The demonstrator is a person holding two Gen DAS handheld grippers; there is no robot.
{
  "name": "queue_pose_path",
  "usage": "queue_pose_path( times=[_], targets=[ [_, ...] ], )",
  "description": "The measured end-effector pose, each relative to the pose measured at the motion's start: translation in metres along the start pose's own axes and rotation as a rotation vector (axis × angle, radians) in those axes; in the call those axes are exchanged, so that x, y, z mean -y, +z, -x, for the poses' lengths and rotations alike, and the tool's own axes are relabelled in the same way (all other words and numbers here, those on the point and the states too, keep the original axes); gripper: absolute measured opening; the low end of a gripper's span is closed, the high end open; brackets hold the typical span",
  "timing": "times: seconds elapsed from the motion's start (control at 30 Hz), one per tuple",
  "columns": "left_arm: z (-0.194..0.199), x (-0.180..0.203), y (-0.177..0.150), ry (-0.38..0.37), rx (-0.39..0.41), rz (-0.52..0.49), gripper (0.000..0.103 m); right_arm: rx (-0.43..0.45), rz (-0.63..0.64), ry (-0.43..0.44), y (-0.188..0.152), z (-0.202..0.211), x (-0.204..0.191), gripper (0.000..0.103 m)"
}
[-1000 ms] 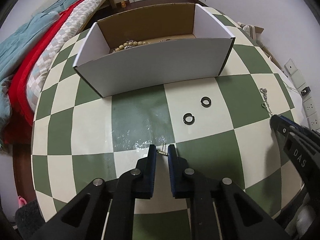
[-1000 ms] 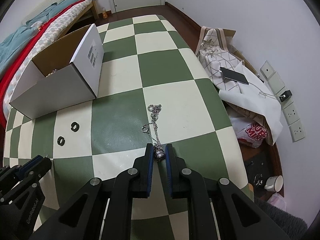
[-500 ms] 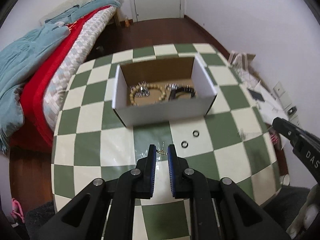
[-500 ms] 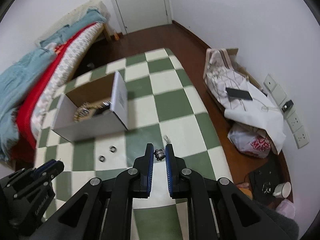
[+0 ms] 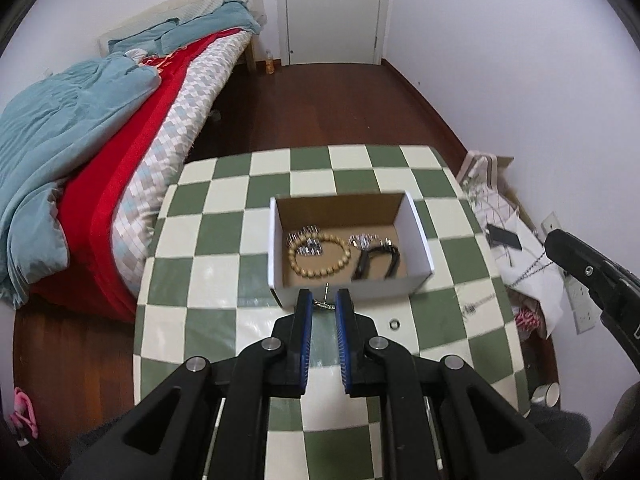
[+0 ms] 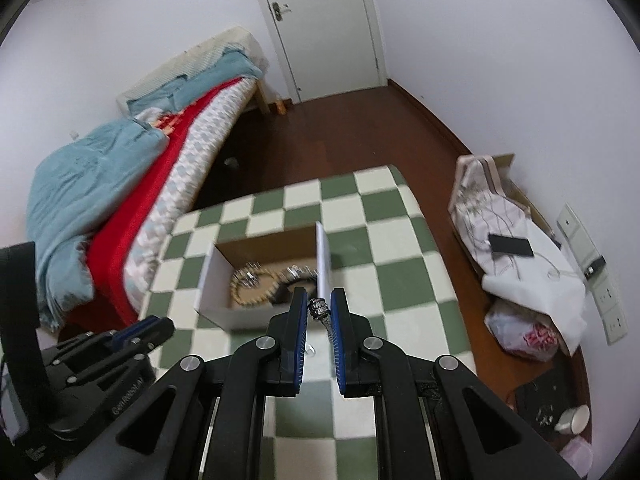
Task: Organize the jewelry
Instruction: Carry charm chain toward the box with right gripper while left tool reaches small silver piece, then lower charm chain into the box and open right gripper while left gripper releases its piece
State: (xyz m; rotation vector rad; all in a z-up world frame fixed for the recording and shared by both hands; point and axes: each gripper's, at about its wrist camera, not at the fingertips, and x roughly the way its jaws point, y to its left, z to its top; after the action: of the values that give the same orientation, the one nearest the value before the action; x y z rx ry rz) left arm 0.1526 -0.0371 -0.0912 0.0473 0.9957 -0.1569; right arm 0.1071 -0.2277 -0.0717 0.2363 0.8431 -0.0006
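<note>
My left gripper [image 5: 323,300] is shut on a thin gold chain [image 5: 323,304] and holds it high above the green checkered table [image 5: 224,236], just in front of the open white box [image 5: 420,232]. The box holds a wooden bead bracelet [image 5: 320,256], a black bracelet [image 5: 378,258] and silver pieces. My right gripper [image 6: 319,305] is shut on a silver chain necklace [image 6: 320,308], lifted high over the box [image 6: 218,276]; the chain also hangs in the left wrist view [image 5: 532,270]. A dark ring [image 5: 395,324] lies on the table.
A bed with red and teal bedding [image 5: 80,160] stands left of the table. A box with cloth and a phone [image 6: 512,246] sits on the floor at right, with bags beside it. A white door [image 6: 320,28] is at the back.
Both grippers have risen high above the table, each with its chain lifted off the surface. The box and table now look much smaller below.
</note>
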Motion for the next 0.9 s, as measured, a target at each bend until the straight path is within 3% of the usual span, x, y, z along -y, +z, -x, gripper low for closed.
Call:
queue_pose_path(
  times=[0.37, 0.7, 0.9],
  targets=[
    [-0.013, -0.031, 0.066, -0.003, -0.013, 0.039, 0.009, 0.031, 0.083, 0.041, 0.072, -0.018, -0.048, 0.012],
    [-0.077, -0.043, 0.095, -0.058, -0.153, 0.085, 0.009, -0.067, 0.121, 0.039, 0.102, -0.088, -0.065, 0.012],
    [-0.127, -0.042, 0.105, -0.097, -0.282, 0.102, 0.009, -0.161, 0.115, 0.024, 0.108, -0.142, -0.062, 0.012]
  ],
)
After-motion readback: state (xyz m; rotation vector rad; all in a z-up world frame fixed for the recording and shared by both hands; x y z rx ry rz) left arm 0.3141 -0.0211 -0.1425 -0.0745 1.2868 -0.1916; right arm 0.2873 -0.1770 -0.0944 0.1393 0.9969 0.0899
